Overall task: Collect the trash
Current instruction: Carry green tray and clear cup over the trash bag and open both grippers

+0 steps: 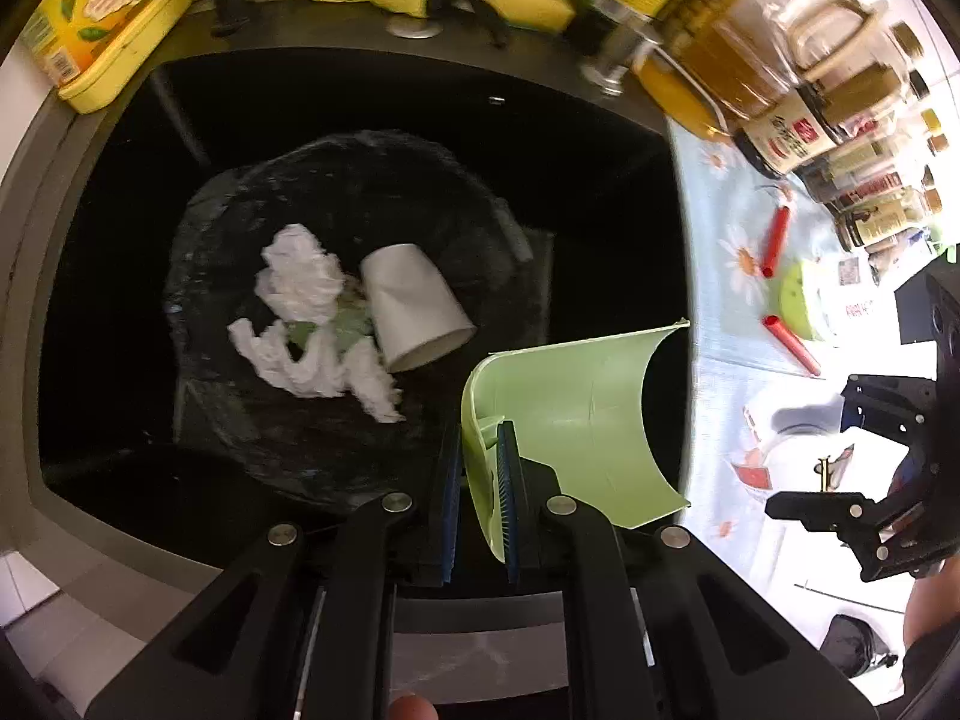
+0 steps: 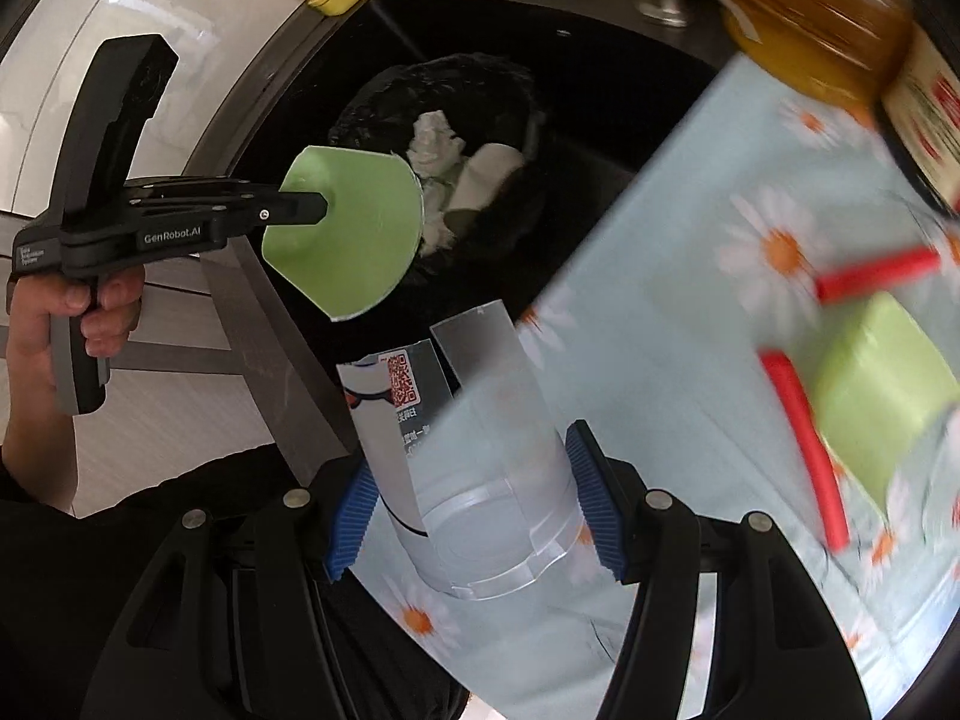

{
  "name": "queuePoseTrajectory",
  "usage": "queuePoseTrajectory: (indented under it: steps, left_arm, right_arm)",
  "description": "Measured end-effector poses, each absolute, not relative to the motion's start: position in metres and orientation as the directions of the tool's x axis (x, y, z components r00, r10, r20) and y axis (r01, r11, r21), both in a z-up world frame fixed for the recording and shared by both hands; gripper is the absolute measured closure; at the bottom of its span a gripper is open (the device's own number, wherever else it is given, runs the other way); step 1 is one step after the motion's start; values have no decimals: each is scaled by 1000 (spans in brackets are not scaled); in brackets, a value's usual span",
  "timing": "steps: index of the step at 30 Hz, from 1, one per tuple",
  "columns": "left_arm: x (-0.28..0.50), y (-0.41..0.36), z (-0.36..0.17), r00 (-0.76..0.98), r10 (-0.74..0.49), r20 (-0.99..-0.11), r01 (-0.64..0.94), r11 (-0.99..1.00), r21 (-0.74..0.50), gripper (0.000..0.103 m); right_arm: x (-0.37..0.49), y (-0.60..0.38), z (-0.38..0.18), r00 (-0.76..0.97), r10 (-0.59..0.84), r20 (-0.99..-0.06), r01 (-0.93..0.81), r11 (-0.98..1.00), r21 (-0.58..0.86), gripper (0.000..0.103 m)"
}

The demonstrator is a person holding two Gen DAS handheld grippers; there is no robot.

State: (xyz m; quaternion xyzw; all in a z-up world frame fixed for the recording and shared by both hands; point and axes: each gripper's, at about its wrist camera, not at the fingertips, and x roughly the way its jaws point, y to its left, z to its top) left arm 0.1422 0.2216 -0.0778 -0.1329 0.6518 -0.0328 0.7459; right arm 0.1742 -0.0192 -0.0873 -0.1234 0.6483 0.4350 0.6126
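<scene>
Plainly, the black-lined bin (image 1: 360, 192) is the mark; a white cup (image 1: 414, 306) and crumpled tissue (image 1: 300, 312) already lie inside. Above its near rim, the left gripper (image 1: 480, 498) pinches a green cut cup (image 1: 576, 420). Beside the bin, over the table edge, the right gripper (image 2: 474, 510) clamps a clear plastic piece (image 2: 480, 468). Released early, either light scrap could miss the bin.

Oil bottle (image 2: 816, 18) beside the black sink (image 2: 600, 138) smeared and cut off by the top edge, red tubes (image 2: 807, 444) and green block (image 2: 882, 390) blurred (motion), jar labels (image 1: 864, 180) too small to read.
</scene>
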Motion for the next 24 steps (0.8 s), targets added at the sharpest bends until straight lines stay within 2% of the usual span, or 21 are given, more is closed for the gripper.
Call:
queuePoseTrajectory:
  steps: [12, 24]
  left_arm:
    - [148, 296, -94, 121, -228, -966, -130, 961, -243, 93]
    - [163, 331, -110, 89, -206, -974, -94, 972, -215, 92]
  right_arm:
    - [194, 76, -97, -226, 355, -907, -649, 640, 412, 42]
    - [221, 133, -115, -219, 332, -918, -538, 743, 397, 42]
